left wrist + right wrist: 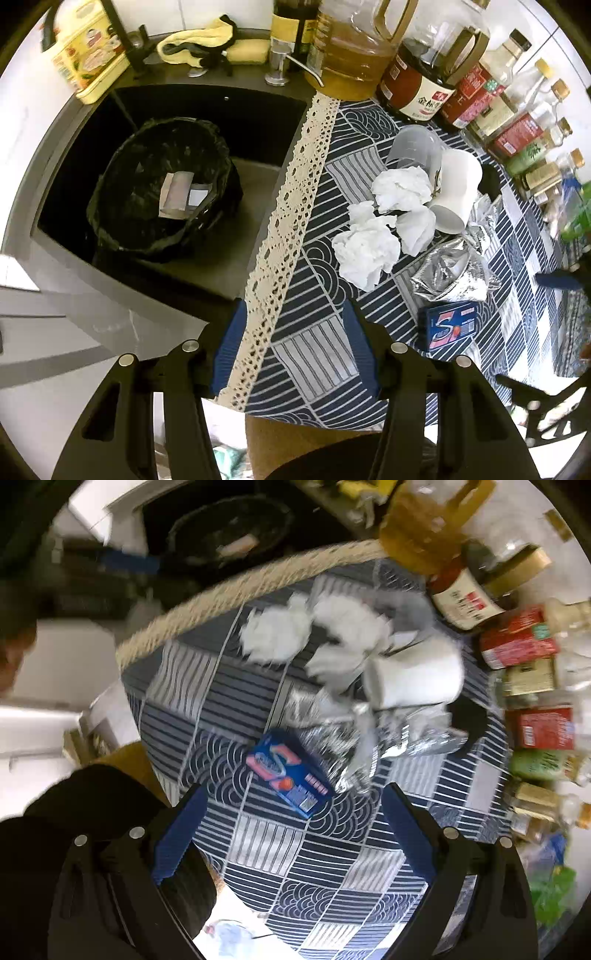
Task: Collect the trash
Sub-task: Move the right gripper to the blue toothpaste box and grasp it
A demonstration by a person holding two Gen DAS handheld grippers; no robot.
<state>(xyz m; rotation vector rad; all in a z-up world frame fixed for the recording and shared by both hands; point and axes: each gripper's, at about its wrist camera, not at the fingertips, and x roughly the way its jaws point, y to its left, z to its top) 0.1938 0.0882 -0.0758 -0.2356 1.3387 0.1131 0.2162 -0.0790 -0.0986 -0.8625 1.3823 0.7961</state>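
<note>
A bin lined with a black bag point(159, 192) stands in the dark sink at the left, with a scrap of paper point(177, 195) inside. On the blue patterned cloth lie crumpled white tissues point(369, 247) point(277, 635), a white cup on its side point(458, 192) point(417, 679), a clear plastic cup point(417, 147), a silver foil wrapper point(450, 273) point(354, 753) and a blue gum box point(448, 325) point(288, 773). My left gripper point(295, 343) hangs open over the cloth's lace edge, holding nothing. My right gripper point(295, 812) points down just above the gum box, jaws wide apart and empty.
Oil and sauce bottles point(424, 85) point(461, 598) crowd the back and right edge of the cloth. A yellow cloth point(207, 40) and a tap point(280, 62) sit behind the sink. A person's dark sleeve point(74, 812) shows at the lower left of the blurred right wrist view.
</note>
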